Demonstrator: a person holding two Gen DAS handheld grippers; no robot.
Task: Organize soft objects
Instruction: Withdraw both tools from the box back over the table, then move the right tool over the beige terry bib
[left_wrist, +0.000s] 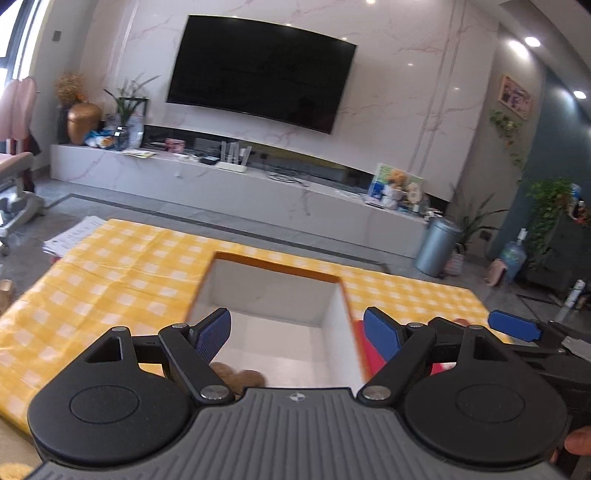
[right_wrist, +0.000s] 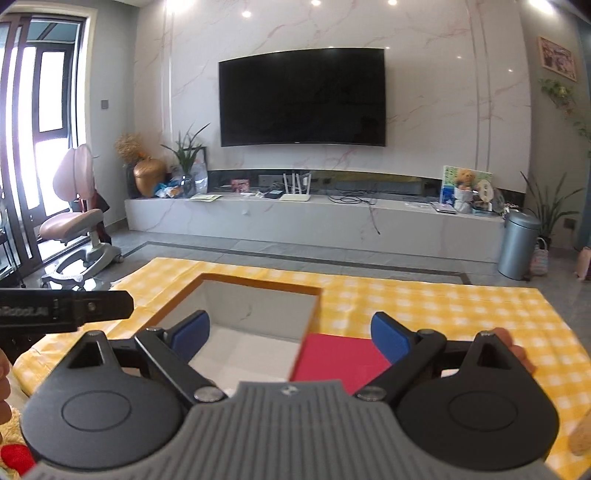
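An open box with white inside and orange rim (left_wrist: 332, 314) (right_wrist: 258, 306) stands on the yellow checked tablecloth (left_wrist: 122, 273) (right_wrist: 443, 306). My left gripper (left_wrist: 297, 334) is open and empty, above the box's near side. A brown plush thing (left_wrist: 240, 376) lies in the box below the left finger. My right gripper (right_wrist: 290, 336) is open and empty, over the box's right wall and a red flat object (right_wrist: 340, 360) beside it, also seen in the left wrist view (left_wrist: 373, 350). A plush toy shows at the lower left corner (right_wrist: 11, 443).
The right gripper's blue fingertip (left_wrist: 513, 325) shows at the right of the left wrist view; the left tool's body (right_wrist: 62, 308) shows at the left of the right wrist view. Papers (left_wrist: 70, 236) lie at the table's far left. A tan object (right_wrist: 581, 435) sits at the right edge.
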